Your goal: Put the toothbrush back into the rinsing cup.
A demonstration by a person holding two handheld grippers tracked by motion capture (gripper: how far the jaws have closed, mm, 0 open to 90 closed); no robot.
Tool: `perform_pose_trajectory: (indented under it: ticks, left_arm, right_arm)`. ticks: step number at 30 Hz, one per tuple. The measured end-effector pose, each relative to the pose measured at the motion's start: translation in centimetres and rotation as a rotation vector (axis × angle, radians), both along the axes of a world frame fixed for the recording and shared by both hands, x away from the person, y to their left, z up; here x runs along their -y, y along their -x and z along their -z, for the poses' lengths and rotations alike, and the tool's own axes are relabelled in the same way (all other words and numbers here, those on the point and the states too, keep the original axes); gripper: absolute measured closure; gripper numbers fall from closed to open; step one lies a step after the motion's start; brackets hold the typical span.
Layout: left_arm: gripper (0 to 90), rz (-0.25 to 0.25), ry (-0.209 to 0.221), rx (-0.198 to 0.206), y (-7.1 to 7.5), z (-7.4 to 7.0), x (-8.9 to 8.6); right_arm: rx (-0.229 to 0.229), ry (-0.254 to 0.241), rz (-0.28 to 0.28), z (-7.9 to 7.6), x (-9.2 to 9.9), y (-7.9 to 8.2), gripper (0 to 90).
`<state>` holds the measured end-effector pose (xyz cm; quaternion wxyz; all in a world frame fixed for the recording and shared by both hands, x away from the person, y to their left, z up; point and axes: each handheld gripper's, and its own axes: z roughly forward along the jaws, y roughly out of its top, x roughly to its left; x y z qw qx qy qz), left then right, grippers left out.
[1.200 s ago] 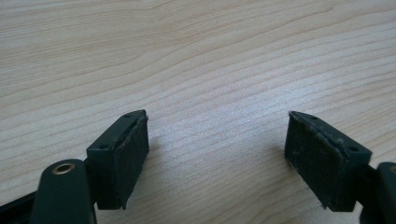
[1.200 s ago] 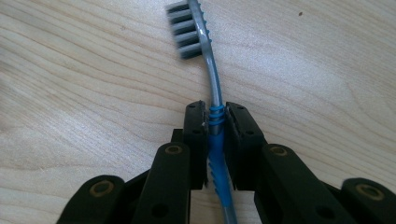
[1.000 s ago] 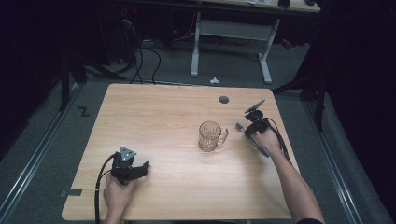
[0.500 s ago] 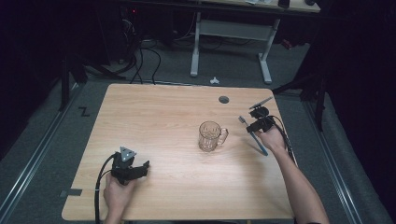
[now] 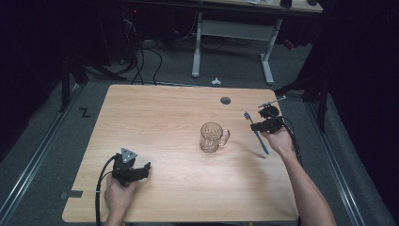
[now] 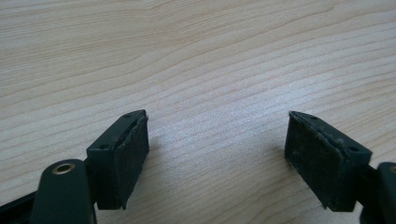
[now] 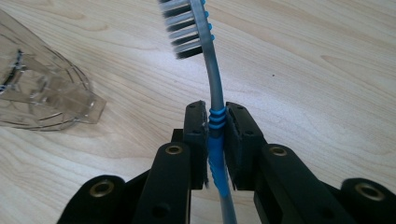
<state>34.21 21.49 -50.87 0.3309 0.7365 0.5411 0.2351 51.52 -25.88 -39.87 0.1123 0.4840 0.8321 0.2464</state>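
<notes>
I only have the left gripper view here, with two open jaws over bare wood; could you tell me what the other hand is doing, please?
Observer: The right gripper is shut on a toothbrush, its jaws pressing the blue grip section.
Operator: Thank you; which way does the brush point?
Observer: In the right gripper view the bristled head sticks out beyond the jaws.
Operator: Is there anything else on the table?
Observer: A clear glass mug stands upright near the table's middle, its handle towards the right gripper.
Operator: And where is my gripper?
Observer: The left gripper sits low at the near left of the table, apart from the mug.
</notes>
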Motion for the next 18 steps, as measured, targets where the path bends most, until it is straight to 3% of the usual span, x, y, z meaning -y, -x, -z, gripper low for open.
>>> perform_pose_trajectory:
  ticks: [18]
  left_arm:
    - [22.4,0.000,0.000,0.000,0.0,0.0,0.0]
  right_arm:
    - [0.048,-0.099,-0.043,-1.1,0.6,2.2,80.0]
